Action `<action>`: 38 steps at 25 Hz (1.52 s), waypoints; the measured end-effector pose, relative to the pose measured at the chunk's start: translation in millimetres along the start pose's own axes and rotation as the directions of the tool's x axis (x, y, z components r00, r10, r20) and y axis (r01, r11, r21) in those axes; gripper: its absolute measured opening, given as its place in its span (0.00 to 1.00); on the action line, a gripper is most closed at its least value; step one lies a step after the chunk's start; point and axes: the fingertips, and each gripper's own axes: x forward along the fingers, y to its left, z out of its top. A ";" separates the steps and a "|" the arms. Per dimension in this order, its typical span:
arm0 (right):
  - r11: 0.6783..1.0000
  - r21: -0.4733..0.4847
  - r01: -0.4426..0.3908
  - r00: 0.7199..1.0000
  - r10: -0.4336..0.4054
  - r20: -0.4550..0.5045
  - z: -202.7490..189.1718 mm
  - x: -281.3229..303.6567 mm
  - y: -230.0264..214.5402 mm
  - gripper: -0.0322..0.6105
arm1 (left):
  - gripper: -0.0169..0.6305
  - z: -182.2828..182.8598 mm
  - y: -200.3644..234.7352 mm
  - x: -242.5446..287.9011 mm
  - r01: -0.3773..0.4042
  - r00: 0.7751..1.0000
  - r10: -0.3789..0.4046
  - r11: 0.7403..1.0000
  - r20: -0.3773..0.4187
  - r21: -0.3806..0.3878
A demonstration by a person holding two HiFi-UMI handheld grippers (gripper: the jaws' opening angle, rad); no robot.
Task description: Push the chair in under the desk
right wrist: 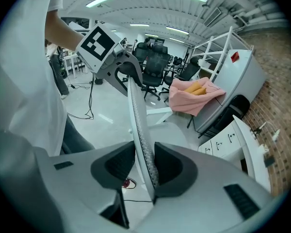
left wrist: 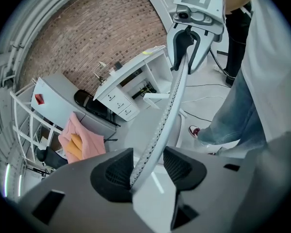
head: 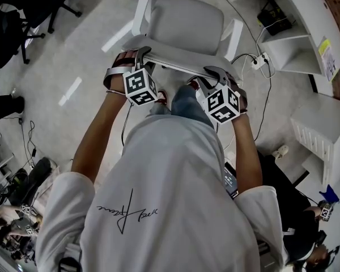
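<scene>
The left gripper (left wrist: 146, 165) and right gripper (right wrist: 144, 166) are both spread. The backrest rim (head: 175, 55) stands between each pair of jaws and leans on one pad only. The rim is judged stiff and the mesh yielding, so force should be applied at the rim, evenly on both sides. The chair (head: 187, 21) is judged bulky and easily swivelled. It stands apart from the desk (head: 306, 4), which lies beyond at the right.

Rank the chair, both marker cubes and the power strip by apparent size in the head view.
1. Chair, by far the largest.
2. Left marker cube and right marker cube: alike, not ranked.
3. Power strip, smallest, though farther from the camera.
</scene>
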 end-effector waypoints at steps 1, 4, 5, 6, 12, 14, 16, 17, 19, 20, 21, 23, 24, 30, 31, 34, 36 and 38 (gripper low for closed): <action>1.000 0.004 0.001 1.000 -0.001 -0.002 -1.6 -0.8 -1.9 0.27 | 0.32 2.8 0.3 1.1 0.010 1.000 -0.010 1.000 -0.001 0.005; 1.000 0.008 0.011 1.000 -0.011 -0.007 -7.1 -3.5 -6.3 0.27 | 0.32 10.8 0.9 3.6 0.012 1.000 -0.012 1.000 0.007 0.023; 1.000 0.009 0.014 1.000 -0.014 -0.008 -8.9 -4.4 -7.4 0.27 | 0.32 12.8 0.9 4.4 0.007 1.000 -0.007 1.000 0.011 0.029; 1.000 0.010 0.017 1.000 -0.017 -0.009 -10.3 -5.3 -8.6 0.27 | 0.32 14.8 1.2 5.1 0.004 1.000 -0.005 0.999 0.013 0.033; 0.999 0.025 0.038 0.999 -0.037 -0.017 -21.0 -8.7 -16.7 0.27 | 0.32 28.6 1.8 11.8 0.014 1.000 -0.015 0.999 0.018 0.052; 0.999 0.027 0.047 0.999 -0.047 -0.022 -26.1 -9.6 -19.9 0.27 | 0.32 34.1 1.8 15.0 0.014 1.000 -0.015 0.998 0.022 0.058; 0.998 0.028 0.055 0.998 -0.054 -0.026 -28.1 -10.1 -23.7 0.27 | 0.32 37.8 4.1 17.3 0.012 1.000 -0.014 0.998 0.026 0.066; 0.998 0.030 0.058 0.998 -0.057 -0.029 -27.9 -10.0 -25.3 0.27 | 0.32 38.6 5.6 17.9 0.012 1.000 -0.014 0.998 0.028 0.068; 0.997 0.033 0.063 0.998 -0.062 -0.033 -27.2 -9.8 -26.7 0.27 | 0.32 39.2 7.5 18.7 0.013 0.999 -0.016 0.997 0.032 0.073; 0.997 0.035 0.067 0.997 -0.065 -0.035 -27.6 -10.0 -26.9 0.27 | 0.32 39.9 7.8 19.0 0.014 0.999 -0.016 0.997 0.034 0.075; 0.997 0.036 0.071 0.997 -0.069 -0.035 -28.8 -10.3 -27.2 0.27 | 0.32 41.3 7.7 19.6 0.014 0.999 -0.016 0.997 0.035 0.077; 0.996 0.039 0.083 0.996 -0.081 -0.037 -32.7 -11.4 -29.3 0.28 | 0.32 45.7 7.3 21.8 0.016 0.999 -0.019 0.997 0.036 0.081; 0.995 0.040 0.090 0.995 -0.089 -0.038 -34.8 -11.8 -30.9 0.28 | 0.32 48.1 7.4 23.4 0.018 0.999 -0.021 0.996 0.036 0.083; 0.992 0.050 0.119 0.992 -0.117 -0.044 -46.3 -12.7 -43.0 0.28 | 0.32 62.9 10.8 34.0 0.015 0.999 -0.020 0.995 0.049 0.102; 0.991 0.052 0.123 0.992 -0.121 -0.046 -48.1 -13.2 -45.4 0.28 | 0.32 65.9 11.9 35.8 0.015 0.998 -0.021 0.994 0.052 0.105; 0.989 0.053 0.136 0.990 -0.134 -0.048 -52.6 -14.1 -52.3 0.28 | 0.32 73.6 15.1 41.1 0.020 0.998 -0.027 0.993 0.054 0.116; 0.988 0.051 0.146 0.989 -0.144 -0.048 -55.2 -14.5 -56.4 0.28 | 0.32 77.9 17.0 44.1 0.026 0.998 -0.033 0.992 0.054 0.123; 0.987 0.048 0.156 0.987 -0.154 -0.046 -57.9 -15.6 -60.5 0.28 | 0.32 82.8 19.1 46.6 0.026 0.998 -0.033 0.991 0.057 0.129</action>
